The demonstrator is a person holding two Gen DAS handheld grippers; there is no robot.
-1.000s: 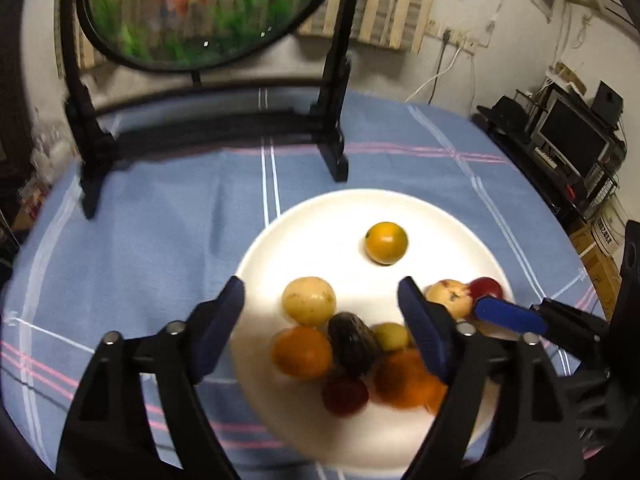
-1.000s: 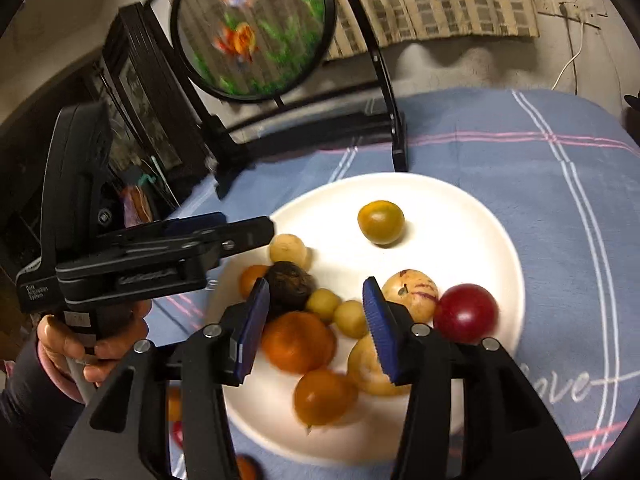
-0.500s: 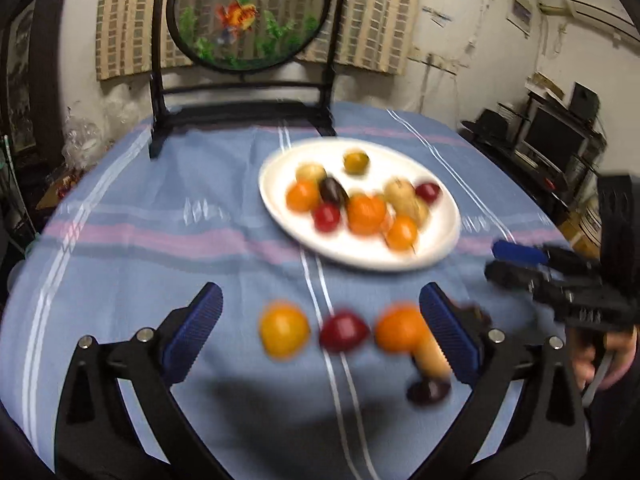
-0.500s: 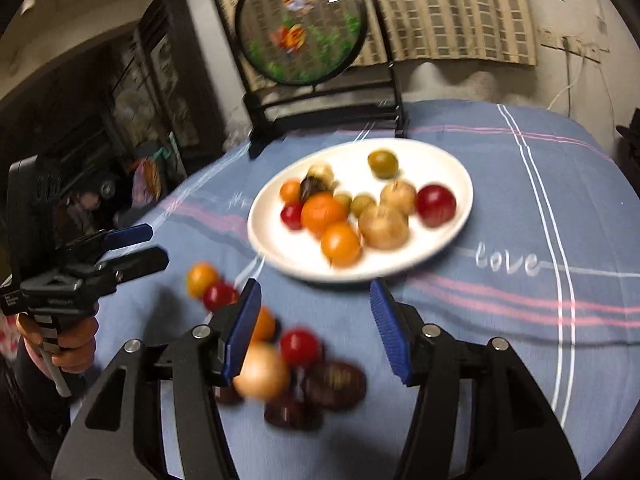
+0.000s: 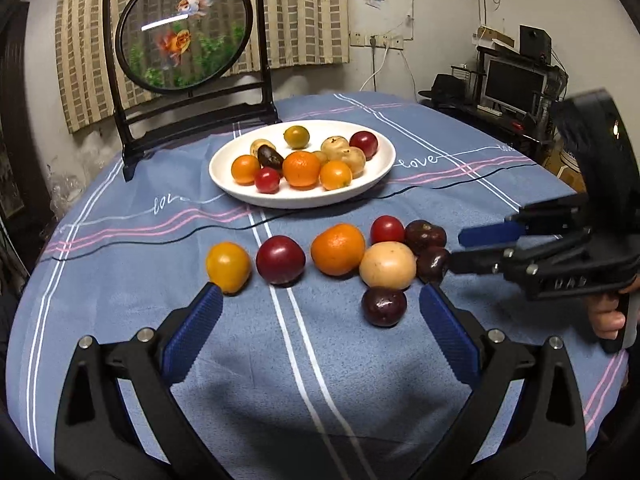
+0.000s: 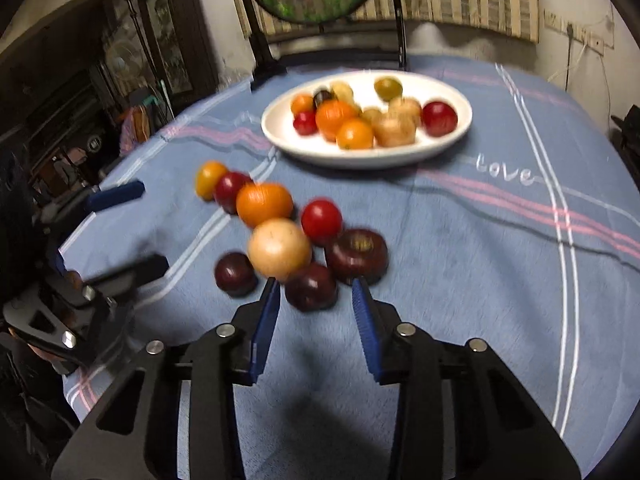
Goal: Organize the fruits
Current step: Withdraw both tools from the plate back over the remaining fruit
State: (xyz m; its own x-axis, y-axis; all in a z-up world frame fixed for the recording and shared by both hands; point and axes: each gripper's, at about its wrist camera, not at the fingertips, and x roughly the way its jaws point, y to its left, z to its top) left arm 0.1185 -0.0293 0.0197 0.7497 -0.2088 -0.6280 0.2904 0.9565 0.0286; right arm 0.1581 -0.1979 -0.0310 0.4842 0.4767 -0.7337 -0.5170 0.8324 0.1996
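The right gripper (image 6: 316,300), angled down at the table (image 6: 460,280), has just been narrowing its jaws around nothing, just short of a dark plum (image 6: 311,287), while the left gripper (image 5: 320,312) gapes empty.

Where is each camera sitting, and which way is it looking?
Left wrist view: sits on the left gripper, looking forward and down over its wide-open fingers at loose fruit, the white plate and the goldfish screen; the right gripper and a hand show.
Right wrist view: sits on the right gripper, facing the same loose fruit, a dark plum near its tips; the left gripper shows.
Shared: plate, loose fruit, blue tablecloth, screen.
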